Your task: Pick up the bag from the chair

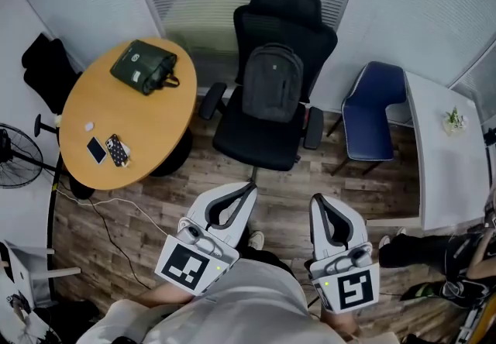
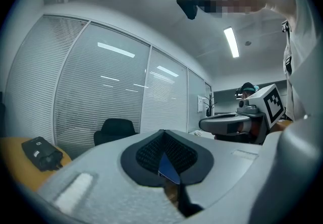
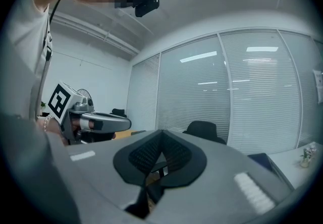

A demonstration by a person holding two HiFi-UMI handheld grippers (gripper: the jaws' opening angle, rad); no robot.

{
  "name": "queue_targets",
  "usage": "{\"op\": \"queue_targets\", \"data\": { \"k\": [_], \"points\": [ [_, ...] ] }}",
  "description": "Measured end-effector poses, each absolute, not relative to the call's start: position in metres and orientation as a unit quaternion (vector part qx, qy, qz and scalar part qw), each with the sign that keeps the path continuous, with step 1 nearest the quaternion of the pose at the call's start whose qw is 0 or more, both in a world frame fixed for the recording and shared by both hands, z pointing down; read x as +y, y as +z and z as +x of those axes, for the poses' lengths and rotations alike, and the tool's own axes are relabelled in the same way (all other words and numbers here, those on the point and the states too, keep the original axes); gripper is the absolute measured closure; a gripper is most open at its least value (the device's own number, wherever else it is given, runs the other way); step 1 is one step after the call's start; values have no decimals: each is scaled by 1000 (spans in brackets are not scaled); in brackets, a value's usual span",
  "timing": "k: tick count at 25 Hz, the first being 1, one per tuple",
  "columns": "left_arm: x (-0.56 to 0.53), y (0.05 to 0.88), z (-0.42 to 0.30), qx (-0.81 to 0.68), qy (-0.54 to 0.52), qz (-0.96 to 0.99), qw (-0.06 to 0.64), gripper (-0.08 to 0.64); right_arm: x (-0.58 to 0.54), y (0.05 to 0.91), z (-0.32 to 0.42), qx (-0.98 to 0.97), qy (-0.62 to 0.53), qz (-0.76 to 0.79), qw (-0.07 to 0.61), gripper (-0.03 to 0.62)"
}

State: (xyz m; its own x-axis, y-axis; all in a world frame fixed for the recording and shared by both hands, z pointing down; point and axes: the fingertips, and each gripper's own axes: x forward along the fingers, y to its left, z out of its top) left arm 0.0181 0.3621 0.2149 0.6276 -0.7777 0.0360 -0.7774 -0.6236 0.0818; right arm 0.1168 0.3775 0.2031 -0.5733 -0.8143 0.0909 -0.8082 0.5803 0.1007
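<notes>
**Q:** Where are the two grippers?
**A:** The left gripper (image 1: 249, 189) and the right gripper (image 1: 318, 200) are being held side by side low in the head view. Both are pointing level toward a black office chair (image 1: 260, 145) ahead of them.

**Q:** Are they gripping anything?
**A:** No. Each gripper's own view is showing its jaws pressed fully together with nothing between them, so both are empty.

**Q:** Where is the bag?
**A:** A grey backpack (image 1: 272, 81) is standing upright on the chair's seat, leaning against the backrest. It is sitting straight ahead of the grippers, roughly between their two lines of aim and well apart from both sets of tips. Neither gripper is touching it.

**Q:** What else is sitting around them?
**A:** Ahead and to the left of the left gripper, a round wooden table (image 1: 155, 125) is carrying a dark green handbag (image 1: 143, 66) on its far side. A dark-screened phone (image 1: 96, 150) and a dotted phone (image 1: 117, 151) are lying at its near edge. Ahead and to the right of the right gripper, a blue chair (image 1: 372, 114) is standing beside a white desk (image 1: 446, 180), and a small plant (image 1: 454, 119) is sitting on that desk. A floor fan (image 1: 15, 156) is standing far off to the left gripper's left.
</notes>
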Motion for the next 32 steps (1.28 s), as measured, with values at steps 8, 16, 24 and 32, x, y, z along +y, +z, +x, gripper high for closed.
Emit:
{"op": "queue_targets", "data": {
  "k": [8, 16, 24, 32],
  "points": [
    [330, 216, 14, -426, -8, 904, 45, 557, 347, 203, 111, -883, -31, 464, 68, 589],
    [284, 215, -7, -440, -2, 898, 20, 557, 300, 205, 94, -884, -34, 461, 72, 589],
    [227, 219, -37, -441, -2, 897, 32, 557, 244, 206, 64, -883, -37, 462, 76, 589],
    [173, 223, -71, -437, -1, 899, 38, 557, 193, 208, 29, -879, -28, 470, 76, 589]
  ]
}}
